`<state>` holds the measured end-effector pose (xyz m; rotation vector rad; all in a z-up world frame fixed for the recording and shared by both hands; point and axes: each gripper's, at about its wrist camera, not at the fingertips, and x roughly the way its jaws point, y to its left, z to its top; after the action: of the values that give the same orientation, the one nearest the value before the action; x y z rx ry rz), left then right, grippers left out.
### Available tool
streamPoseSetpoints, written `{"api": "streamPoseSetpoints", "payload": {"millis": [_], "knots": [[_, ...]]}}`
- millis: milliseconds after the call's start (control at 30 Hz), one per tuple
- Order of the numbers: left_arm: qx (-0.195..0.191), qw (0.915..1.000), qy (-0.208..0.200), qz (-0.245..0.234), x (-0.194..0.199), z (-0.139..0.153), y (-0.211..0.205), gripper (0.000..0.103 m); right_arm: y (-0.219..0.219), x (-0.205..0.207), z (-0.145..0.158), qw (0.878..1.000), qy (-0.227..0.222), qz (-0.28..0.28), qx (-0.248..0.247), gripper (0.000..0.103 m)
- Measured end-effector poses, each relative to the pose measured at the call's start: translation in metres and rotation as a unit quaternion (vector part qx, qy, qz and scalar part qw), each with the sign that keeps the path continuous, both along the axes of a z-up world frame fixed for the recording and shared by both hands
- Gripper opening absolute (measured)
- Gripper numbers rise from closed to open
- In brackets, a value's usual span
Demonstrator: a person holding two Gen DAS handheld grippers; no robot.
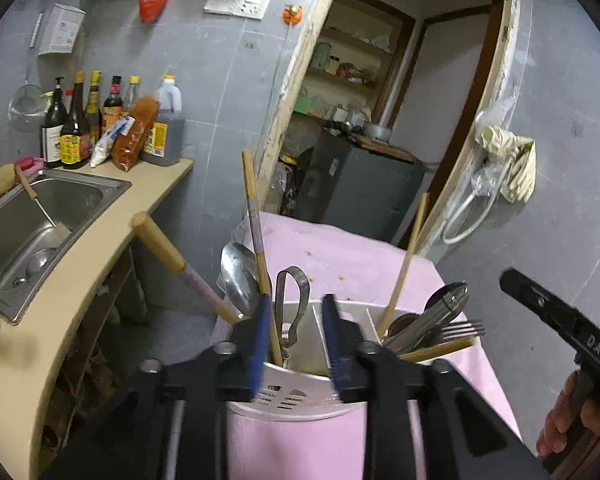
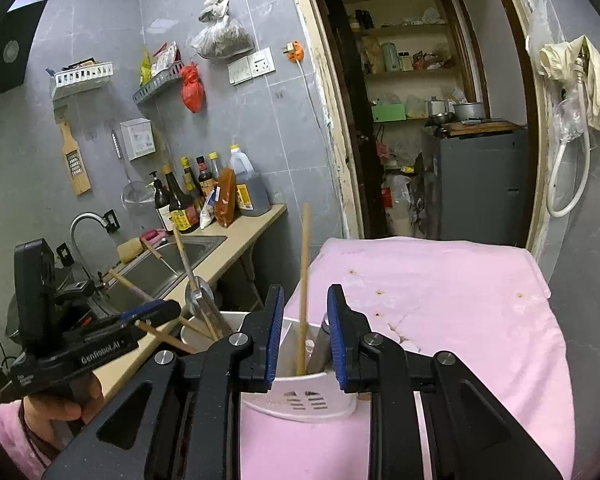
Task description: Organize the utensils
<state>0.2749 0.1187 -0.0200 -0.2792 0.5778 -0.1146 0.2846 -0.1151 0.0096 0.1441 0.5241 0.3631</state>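
A white divided utensil holder (image 1: pixel 288 404) stands on a pink cloth (image 1: pixel 340 256). It holds a metal spoon (image 1: pixel 238 276), a wooden-handled tool (image 1: pixel 168 248), chopsticks (image 1: pixel 256 236), metal tongs (image 1: pixel 296 300), and forks and spoons (image 1: pixel 440 320) on the right. My left gripper (image 1: pixel 296 340) is open right above the holder, its jaws either side of the tongs. In the right wrist view the holder (image 2: pixel 300 396) sits under my right gripper (image 2: pixel 304 332), which is open around one upright chopstick (image 2: pixel 304 280) without touching it.
A steel sink (image 1: pixel 40 220) in a beige counter (image 1: pixel 100 264) lies to the left, with sauce bottles (image 1: pixel 100 120) at the back. An open doorway (image 2: pixel 420 120) with shelves and a grey cabinet (image 2: pixel 480 180) is behind the cloth-covered table. Rubber gloves (image 2: pixel 584 80) hang at right.
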Motion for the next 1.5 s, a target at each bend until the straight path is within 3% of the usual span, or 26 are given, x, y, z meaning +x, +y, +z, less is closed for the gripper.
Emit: {"api": "streamPoseSetpoints", "payload": {"millis": [133,200,267,333,433,567,667,1067,1267,1500], "knots": [[0.000,0.9999,-0.005,0.015,-0.014,0.012,-0.005,0.030,-0.016,-0.019,0.009,1.000,-0.006,-0.008,0.002,0.033],[0.005,0.9997,-0.015,0.019,-0.024,0.018,-0.010,0.038,-0.026,-0.029,0.012,1.000,-0.010,-0.015,0.004,0.041],[0.013,0.9992,-0.027,0.027,-0.037,0.025,-0.017,0.053,-0.039,-0.039,0.014,0.999,-0.015,-0.028,0.012,0.061],[0.014,0.9990,-0.031,0.030,-0.049,0.029,-0.023,0.059,-0.051,-0.049,0.015,0.999,-0.018,-0.039,0.015,0.069],[0.020,0.9985,-0.035,0.037,-0.066,0.034,-0.032,0.077,-0.069,-0.064,0.014,0.998,-0.015,-0.055,0.015,0.077],[0.022,0.9982,-0.040,0.038,-0.089,0.037,-0.044,0.090,-0.093,-0.089,0.013,0.997,-0.019,-0.081,0.009,0.094],[0.024,0.9976,-0.050,0.041,-0.106,0.036,-0.053,0.100,-0.108,-0.109,0.010,0.995,-0.019,-0.095,-0.002,0.101],[0.074,0.9953,-0.053,0.032,-0.178,0.020,-0.096,0.102,-0.142,-0.195,0.012,0.991,-0.035,-0.110,-0.065,0.102],[0.073,0.9957,-0.049,0.031,-0.209,0.013,-0.106,0.102,-0.152,-0.227,0.013,0.988,-0.034,-0.139,-0.066,0.102],[0.085,0.9948,-0.049,0.026,-0.229,0.008,-0.117,0.102,-0.160,-0.236,0.003,0.988,-0.018,-0.142,-0.060,0.102]]}}
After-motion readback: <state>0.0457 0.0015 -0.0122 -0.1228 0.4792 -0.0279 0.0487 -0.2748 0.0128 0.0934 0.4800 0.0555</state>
